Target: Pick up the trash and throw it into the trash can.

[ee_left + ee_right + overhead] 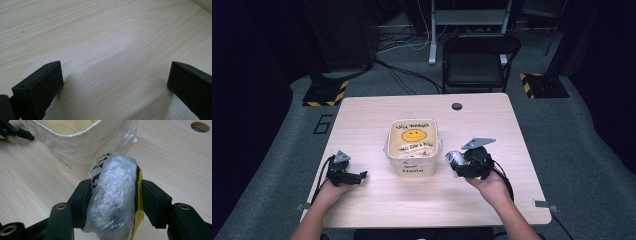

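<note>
Right jaws: clamped on both sides of a plastic-wrapped bundle [113, 197]; clear film over it, black print and a yellow edge showing through.
Right gripper [457, 165]: held low over the table, just right of the tub, grey plate on top, cable trailing to the near edge.
Bundle, high view [454, 158]: pale lump at the gripper tip, close beside the tub's right wall, outside it.
Left jaws: spread wide, nothing between them but bare wood.
Left gripper [362, 175]: near-left part of the table, pointing right toward the tub, well apart from it.
Tub [413, 169]: mid-table, square, cream, lined with clear plastic; yellow smiley inside, "Hello" on the near wall.
Table [377, 110]: light wood, round hole [456, 106] near the far edge.
Beyond: black chair [477, 62].
</note>
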A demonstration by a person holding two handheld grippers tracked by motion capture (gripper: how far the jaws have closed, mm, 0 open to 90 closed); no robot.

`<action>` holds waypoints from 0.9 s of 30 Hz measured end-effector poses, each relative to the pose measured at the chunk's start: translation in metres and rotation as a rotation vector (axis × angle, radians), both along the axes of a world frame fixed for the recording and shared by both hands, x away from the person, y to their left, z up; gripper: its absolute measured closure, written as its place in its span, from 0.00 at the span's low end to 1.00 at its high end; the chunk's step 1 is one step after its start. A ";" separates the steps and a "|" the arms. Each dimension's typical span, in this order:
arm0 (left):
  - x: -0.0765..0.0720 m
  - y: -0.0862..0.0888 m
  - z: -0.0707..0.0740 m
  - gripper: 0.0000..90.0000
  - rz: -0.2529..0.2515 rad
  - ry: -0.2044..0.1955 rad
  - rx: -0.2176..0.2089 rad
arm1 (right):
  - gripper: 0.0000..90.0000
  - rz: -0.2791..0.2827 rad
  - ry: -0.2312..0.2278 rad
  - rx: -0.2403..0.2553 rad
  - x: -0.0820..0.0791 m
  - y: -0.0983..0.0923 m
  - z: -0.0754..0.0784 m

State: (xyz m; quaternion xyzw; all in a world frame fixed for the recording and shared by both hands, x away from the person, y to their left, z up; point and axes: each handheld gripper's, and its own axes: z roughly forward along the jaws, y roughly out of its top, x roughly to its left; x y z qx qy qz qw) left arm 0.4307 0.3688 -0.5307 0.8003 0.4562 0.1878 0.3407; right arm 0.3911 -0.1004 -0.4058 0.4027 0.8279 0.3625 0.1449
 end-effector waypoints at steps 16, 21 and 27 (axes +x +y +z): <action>0.000 0.000 0.000 0.00 0.000 0.000 0.000 | 0.49 0.037 -0.041 0.001 0.008 0.008 0.035; 0.000 0.000 0.000 0.00 0.000 0.000 0.000 | 0.49 0.049 -0.049 0.013 0.011 0.014 0.046; 0.000 0.000 0.000 0.00 0.000 0.000 0.000 | 0.49 0.064 -0.067 0.024 0.016 0.023 0.058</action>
